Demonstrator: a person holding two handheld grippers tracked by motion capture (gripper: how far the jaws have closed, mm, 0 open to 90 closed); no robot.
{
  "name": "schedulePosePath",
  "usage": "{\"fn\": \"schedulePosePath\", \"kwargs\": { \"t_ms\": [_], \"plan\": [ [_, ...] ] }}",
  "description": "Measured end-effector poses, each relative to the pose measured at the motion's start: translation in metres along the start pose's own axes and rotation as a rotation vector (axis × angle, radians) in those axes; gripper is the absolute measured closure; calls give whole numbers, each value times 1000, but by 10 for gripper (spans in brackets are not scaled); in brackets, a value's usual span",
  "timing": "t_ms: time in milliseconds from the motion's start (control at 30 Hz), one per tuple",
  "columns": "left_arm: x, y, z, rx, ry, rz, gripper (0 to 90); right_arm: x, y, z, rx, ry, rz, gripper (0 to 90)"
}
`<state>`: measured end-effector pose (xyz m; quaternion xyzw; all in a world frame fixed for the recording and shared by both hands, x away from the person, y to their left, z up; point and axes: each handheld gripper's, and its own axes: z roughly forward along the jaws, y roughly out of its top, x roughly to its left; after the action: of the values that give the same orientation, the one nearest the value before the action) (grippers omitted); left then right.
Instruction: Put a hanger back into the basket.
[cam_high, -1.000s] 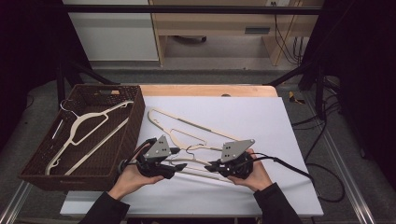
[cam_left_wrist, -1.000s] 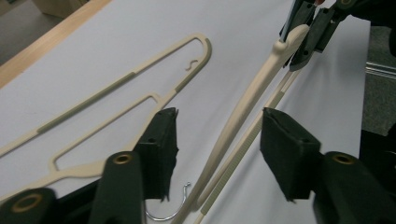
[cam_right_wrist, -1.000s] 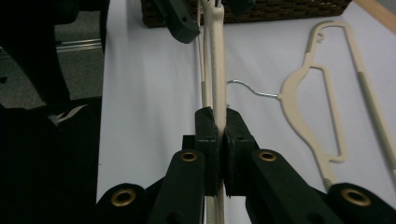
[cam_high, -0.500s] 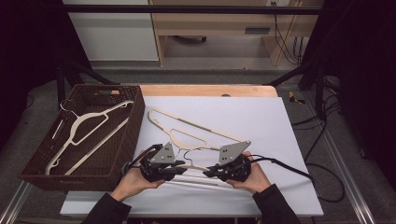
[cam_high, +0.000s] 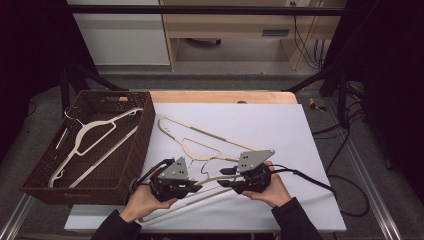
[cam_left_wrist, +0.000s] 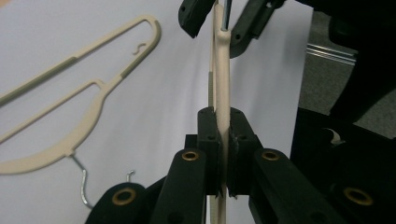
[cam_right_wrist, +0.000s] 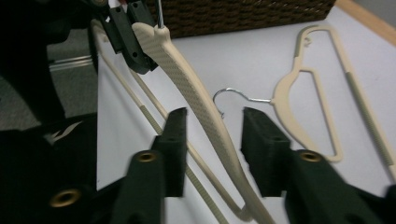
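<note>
- My left gripper (cam_left_wrist: 223, 140) is clenched on the near hanger (cam_left_wrist: 221, 88); its jaws have just been closing, and the pads now pinch the shoulder bar edge-on.
- That hanger lies low at the table's (cam_high: 280, 125) front edge, its long axis running across from one claw to the other, so the left hand alone carries it.
- My right gripper (cam_right_wrist: 212, 140) is released; its jaws have just been opening, and the bar passes between them untouched.
- The basket (cam_high: 142, 130) sits beyond my left hand, the nearer one.
</note>
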<state>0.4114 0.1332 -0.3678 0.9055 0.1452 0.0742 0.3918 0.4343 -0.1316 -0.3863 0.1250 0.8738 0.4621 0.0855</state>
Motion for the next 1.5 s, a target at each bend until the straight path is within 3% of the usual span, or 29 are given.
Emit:
{"fn": "schedulePosePath", "kwargs": {
  "t_ms": [33,200,233,300,333,400,467,500,533,567,600,867,1033,1267,1500],
  "plan": [
    [0,0,-2,-8,10,-16,860,0,0,-4,-18,-17,1,530],
    [6,0,-17,-54,50,-81,860,0,2,-15,-88,-75,-4,444],
    [6,0,-21,-65,64,-93,860,-2,0,-25,-130,-105,14,413],
    [7,1,-29,-78,97,-107,860,-4,-1,-29,-142,-123,24,386],
    [9,1,-37,-95,119,-123,860,-8,-4,-38,-165,-168,44,361],
    [10,1,-42,-107,130,-131,860,-9,-5,-41,-172,-183,49,340],
    [12,2,-53,-124,153,-144,860,-15,-11,-55,-205,-247,96,285],
    [13,3,-58,-133,168,-141,860,-15,-11,-55,-205,-247,96,285],
    [14,5,-70,-151,193,-148,860,-18,-16,-62,-229,-279,123,255],
    [14,5,-70,-151,193,-148,860,-18,-16,-62,-229,-279,123,255],
    [15,7,-76,-160,202,-151,860,-21,-20,-67,-244,-302,159,231],
    [22,24,-126,-199,261,-148,860,-27,-34,-76,-248,-340,228,175],
    [40,28,-155,-197,309,-156,859,-31,-42,-80,-243,-387,265,127],
    [73,11,-181,-201,361,-223,859,-37,-50,-80,-230,-426,292,103],
    [103,-14,-192,-172,414,-249,859,-38,-53,-79,-221,-436,306,99]
  ]
}}
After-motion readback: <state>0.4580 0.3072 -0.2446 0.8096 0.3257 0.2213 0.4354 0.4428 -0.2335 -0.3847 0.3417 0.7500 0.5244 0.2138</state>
